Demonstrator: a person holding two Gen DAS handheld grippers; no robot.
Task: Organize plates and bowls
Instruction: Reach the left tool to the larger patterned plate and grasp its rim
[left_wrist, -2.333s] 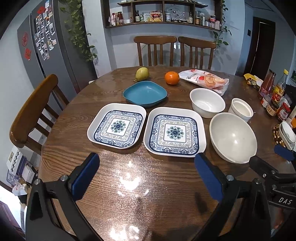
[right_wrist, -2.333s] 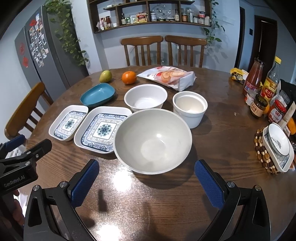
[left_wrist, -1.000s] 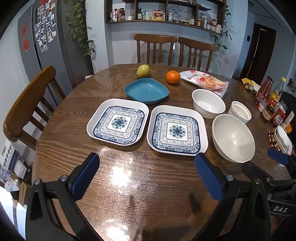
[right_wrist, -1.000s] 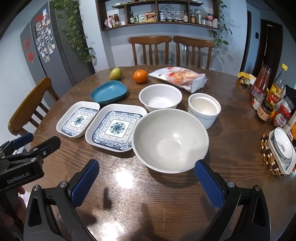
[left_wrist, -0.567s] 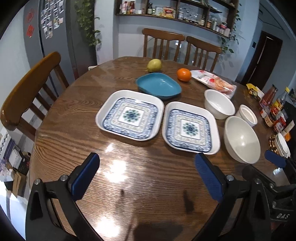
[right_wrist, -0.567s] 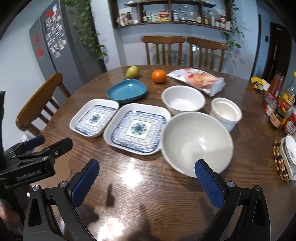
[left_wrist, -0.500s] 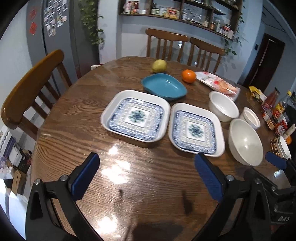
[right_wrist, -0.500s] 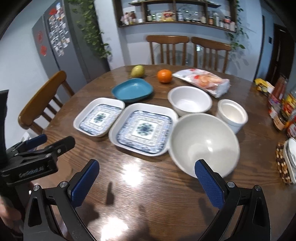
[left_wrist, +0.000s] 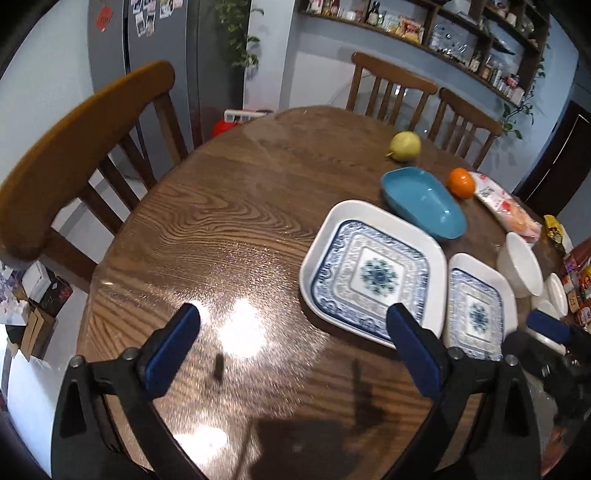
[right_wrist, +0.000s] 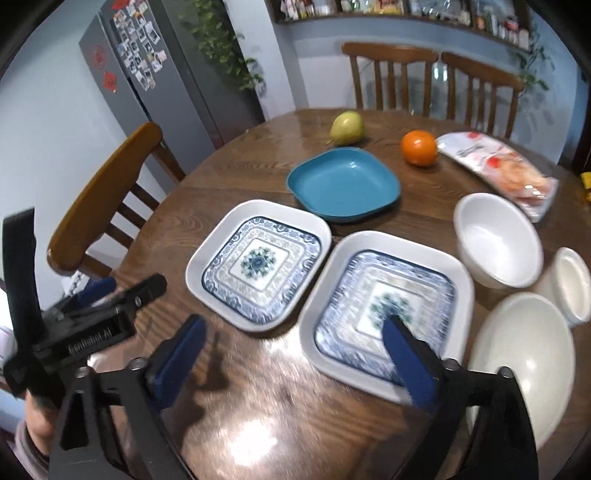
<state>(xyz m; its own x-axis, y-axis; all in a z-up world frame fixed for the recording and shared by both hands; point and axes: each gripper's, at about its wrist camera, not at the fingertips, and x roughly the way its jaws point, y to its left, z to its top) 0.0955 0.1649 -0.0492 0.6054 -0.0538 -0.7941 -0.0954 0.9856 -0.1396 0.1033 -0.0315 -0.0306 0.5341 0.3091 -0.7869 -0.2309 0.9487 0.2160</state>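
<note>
**Plates first: both grippers drift toward the patterned pair**

Stacking looks like the step in hand, judged from where the tools aim. Two square blue-patterned plates lie side by side on the round wooden table (right_wrist: 258, 424), the left plate (right_wrist: 258, 264) just beside the right plate (right_wrist: 386, 308), rims nearly touching. Behind them sits a teal dish (right_wrist: 343, 184); to the right stand a white bowl (right_wrist: 496, 240), a small white cup (right_wrist: 570, 284) and a large pale bowl (right_wrist: 521, 362), all apart from each other.

To do it well, take one plate by its raised rim on the near edge, one pad above and one below, lift it clear before carrying it across, and lower it flat so the rims nest instead of clattering. The glossy table cover may let a plate slide when nudged, so come in low and square to the edge.

The right gripper (right_wrist: 291, 360) hovers above the table, angled steeply downward, its right finger (right_wrist: 408, 363) hanging over the near part of the right plate. Its jaws are closing slightly, yet they stand wide with nothing pressed between them. The left gripper (left_wrist: 293, 352) points down likewise over bare wood left of the plates, its right finger (left_wrist: 413, 354) overlapping the left plate's near corner in the left wrist view; its jaws are also closing a little, released and holding nothing. A hand (right_wrist: 35, 421) in a pale sleeve shows at the lower left of the right wrist view, under the left tool.
</note>
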